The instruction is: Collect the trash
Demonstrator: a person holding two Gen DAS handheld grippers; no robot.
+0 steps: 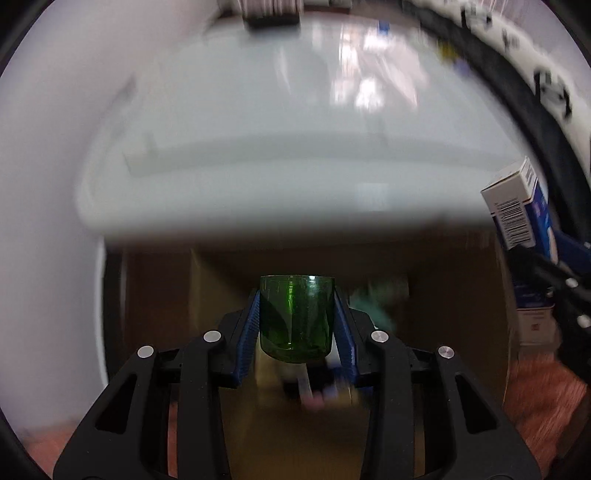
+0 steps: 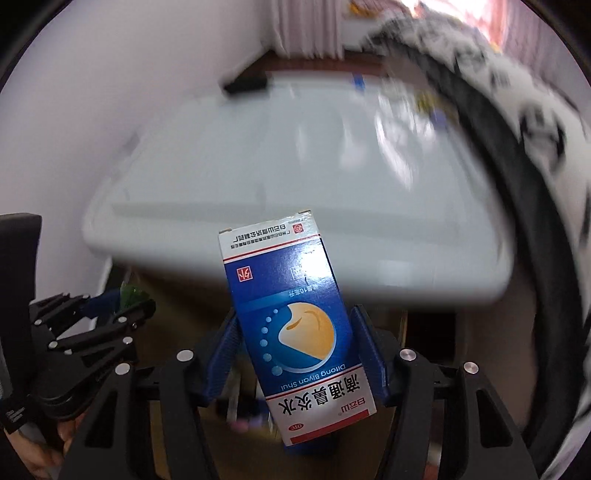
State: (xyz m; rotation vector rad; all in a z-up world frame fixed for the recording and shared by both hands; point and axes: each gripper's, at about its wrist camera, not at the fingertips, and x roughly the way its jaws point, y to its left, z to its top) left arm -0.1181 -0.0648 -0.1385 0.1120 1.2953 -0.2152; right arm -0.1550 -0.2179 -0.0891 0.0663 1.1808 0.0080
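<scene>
My left gripper is shut on a small green glass jar, held upright between the blue pads above a brown cardboard box that holds blurred trash. My right gripper is shut on a blue and white medicine carton, held tilted with its print upside down. The carton also shows at the right edge of the left wrist view. The left gripper with the green jar shows at the left of the right wrist view.
A white table with a rounded front edge lies ahead, above the box opening. A dark block sits at the table's far edge. A black and white curved band runs along the right.
</scene>
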